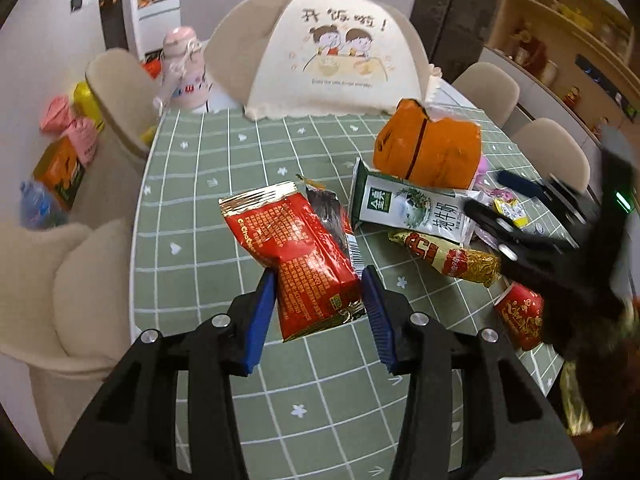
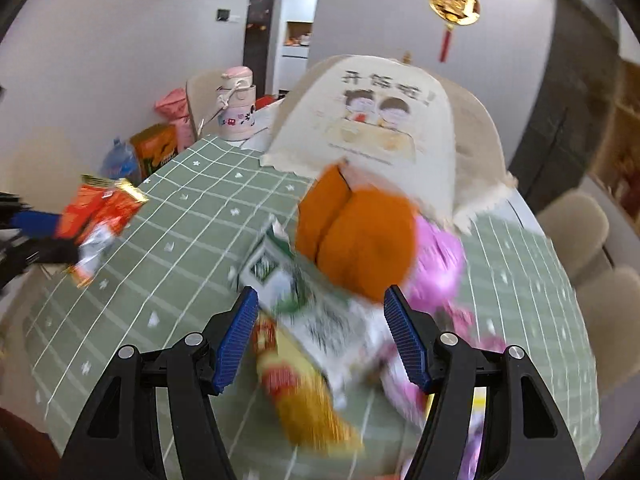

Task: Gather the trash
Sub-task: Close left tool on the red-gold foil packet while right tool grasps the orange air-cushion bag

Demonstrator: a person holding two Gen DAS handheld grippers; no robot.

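My left gripper [image 1: 319, 284] is shut on a red foil snack wrapper [image 1: 298, 256] and holds it above the green checked tablecloth [image 1: 200, 208]; the wrapper also shows at the left of the right wrist view [image 2: 102, 216]. A pile of trash lies at the right: a white and green milk carton [image 1: 412, 208], a red and gold wrapper [image 1: 448, 256], a dark wrapper [image 1: 328, 212] and an orange bag [image 1: 428, 148]. My right gripper [image 2: 320, 312] is open above the milk carton [image 2: 304, 300], with the red and gold wrapper [image 2: 296, 384] below it. That view is blurred.
A cream fabric food cover [image 1: 320, 56] stands at the back of the table. A pink bottle [image 1: 186, 68] is at the back left. Beige chairs [image 1: 108, 92] surround the table. A red packet [image 1: 520, 312] and pink wrappers [image 2: 436, 264] lie by the pile.
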